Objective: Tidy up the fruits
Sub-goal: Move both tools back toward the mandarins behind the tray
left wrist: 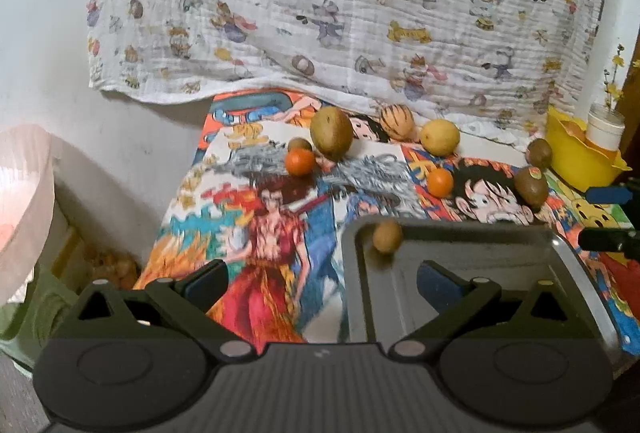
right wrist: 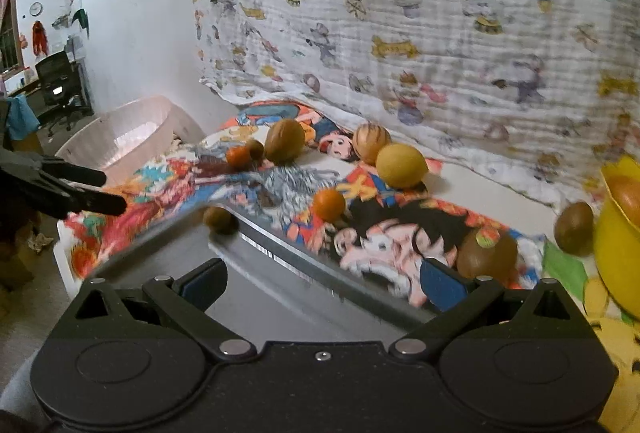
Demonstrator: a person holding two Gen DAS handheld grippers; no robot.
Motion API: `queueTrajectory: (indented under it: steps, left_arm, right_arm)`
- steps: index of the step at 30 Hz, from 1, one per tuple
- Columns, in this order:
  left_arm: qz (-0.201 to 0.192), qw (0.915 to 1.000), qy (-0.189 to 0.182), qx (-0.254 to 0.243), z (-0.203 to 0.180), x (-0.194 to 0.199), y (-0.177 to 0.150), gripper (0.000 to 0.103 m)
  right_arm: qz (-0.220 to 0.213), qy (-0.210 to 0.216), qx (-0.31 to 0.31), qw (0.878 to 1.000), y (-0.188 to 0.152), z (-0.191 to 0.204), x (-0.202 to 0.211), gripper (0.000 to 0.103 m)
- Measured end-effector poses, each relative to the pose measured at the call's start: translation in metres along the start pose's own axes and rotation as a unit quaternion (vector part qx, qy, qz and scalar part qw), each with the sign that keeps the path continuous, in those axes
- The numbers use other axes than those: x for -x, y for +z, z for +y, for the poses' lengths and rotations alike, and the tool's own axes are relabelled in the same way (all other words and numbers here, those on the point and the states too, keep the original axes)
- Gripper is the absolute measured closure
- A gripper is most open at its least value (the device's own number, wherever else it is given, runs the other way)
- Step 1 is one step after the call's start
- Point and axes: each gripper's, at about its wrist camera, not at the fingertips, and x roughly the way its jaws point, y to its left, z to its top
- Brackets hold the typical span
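A metal tray (left wrist: 568, 257) lies at the near side of a cartoon-print cloth, with one small brown fruit (left wrist: 387, 236) in its far left corner; it also shows in the right wrist view (right wrist: 219, 219). Beyond it lie a large kiwi (left wrist: 331, 132), two oranges (left wrist: 300, 161) (left wrist: 439, 182), a lemon (left wrist: 439, 137), a striped fruit (left wrist: 396, 122) and more kiwis (left wrist: 531, 186). My left gripper (left wrist: 322, 283) is open and empty over the tray's left edge. My right gripper (right wrist: 324, 287) is open and empty above the tray (right wrist: 280, 261), near a stickered kiwi (right wrist: 486, 253).
A yellow bowl (left wrist: 580, 157) with a white cup (left wrist: 605, 127) stands at the far right. A patterned sheet (left wrist: 340, 13) hangs behind the table. A pink basket (right wrist: 132, 137) sits off the table's left end. A kiwi (right wrist: 574, 228) lies by the bowl (right wrist: 616, 257).
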Motion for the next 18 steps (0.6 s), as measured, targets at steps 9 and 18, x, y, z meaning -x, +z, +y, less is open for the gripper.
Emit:
queueTrajectory:
  steps: [9,18]
  left_arm:
    - [0.004,1.0000,0.002,-0.008,0.013,-0.035,0.028,0.001]
    - [0.002,0.9998,-0.008,-0.018,0.019,-0.081,0.054,0.001]
  right_arm:
    - [0.004,0.025,0.017,1.000,0.047,0.004,-0.049,0.001]
    - [0.011,0.034,0.020,0.999,0.059,0.012,-0.110,0.001]
